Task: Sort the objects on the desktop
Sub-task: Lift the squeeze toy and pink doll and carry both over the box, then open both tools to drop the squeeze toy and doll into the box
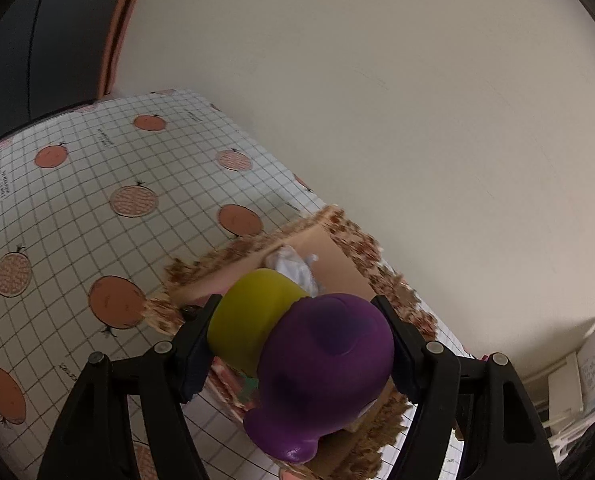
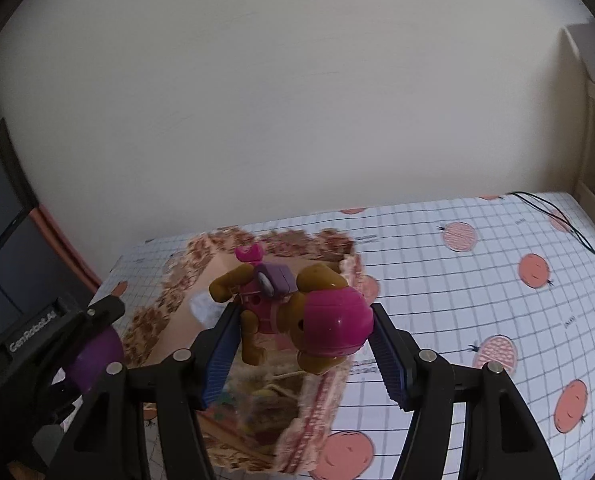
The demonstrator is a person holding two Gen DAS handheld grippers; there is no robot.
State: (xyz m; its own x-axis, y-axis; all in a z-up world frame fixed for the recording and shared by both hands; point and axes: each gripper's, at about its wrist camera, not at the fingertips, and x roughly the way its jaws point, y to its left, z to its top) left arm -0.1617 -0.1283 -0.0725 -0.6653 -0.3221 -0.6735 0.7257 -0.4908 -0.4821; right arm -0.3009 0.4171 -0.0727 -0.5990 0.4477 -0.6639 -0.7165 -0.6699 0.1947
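Left gripper (image 1: 301, 344): jaws clamping a purple-and-yellow toy (image 1: 297, 344) above the patterned box (image 1: 349, 264). Right gripper (image 2: 301, 340): jaws gripping a brown toy dog with pink helmet (image 2: 297, 316) over the same box, crumpled white paper (image 1: 297, 266) lying inside. Surroundings: box sitting on the checked, orange-printed worktop (image 2: 457, 280) by a pale wall (image 2: 297, 100); black cable (image 2: 569, 228) trailing at the far right.

Grid tablecloth (image 2: 477, 280) with orange fruit print, black cable (image 2: 569, 228), plain wall (image 2: 297, 100)
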